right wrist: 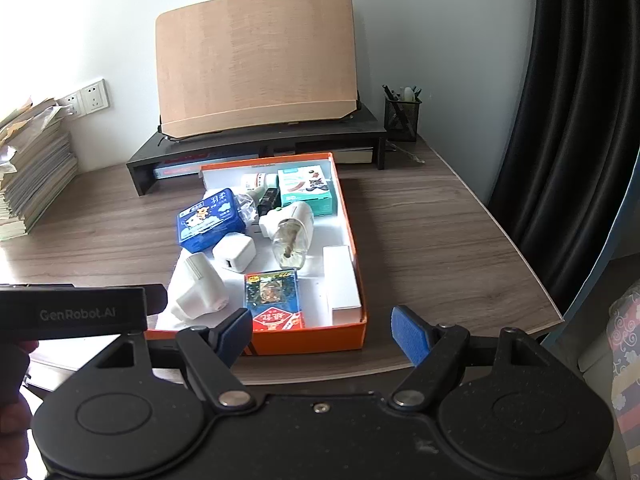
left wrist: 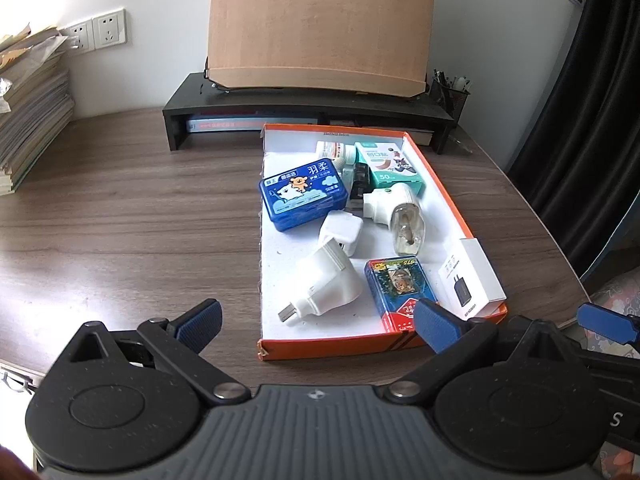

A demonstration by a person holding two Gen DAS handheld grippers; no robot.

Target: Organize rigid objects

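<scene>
From my left wrist camera, the left hand-held gripper (left wrist: 318, 322) is spread wide and holds nothing, hovering over the near edge of the tabletop (left wrist: 132, 216). Just ahead sits the orange tray (left wrist: 452, 200), white inside. In it I see a blue case (left wrist: 302, 200) at the left, a green box (left wrist: 390, 168) at the back, a white cube charger (left wrist: 341, 233) in the middle, a white adapter (left wrist: 326, 284) nearest me, a deck of cards (left wrist: 400, 292) beside it, and a white carton (left wrist: 472, 280) along the right wall.

From my right wrist camera, the right hand-held gripper (right wrist: 324, 338) is also wide apart and empty, just short of the tray's near wall (right wrist: 320, 340). A clear-bottled plug-in (right wrist: 290, 234) lies tilted in the tray's middle. The left tool's black body (right wrist: 76, 312) crosses the left edge.
</scene>
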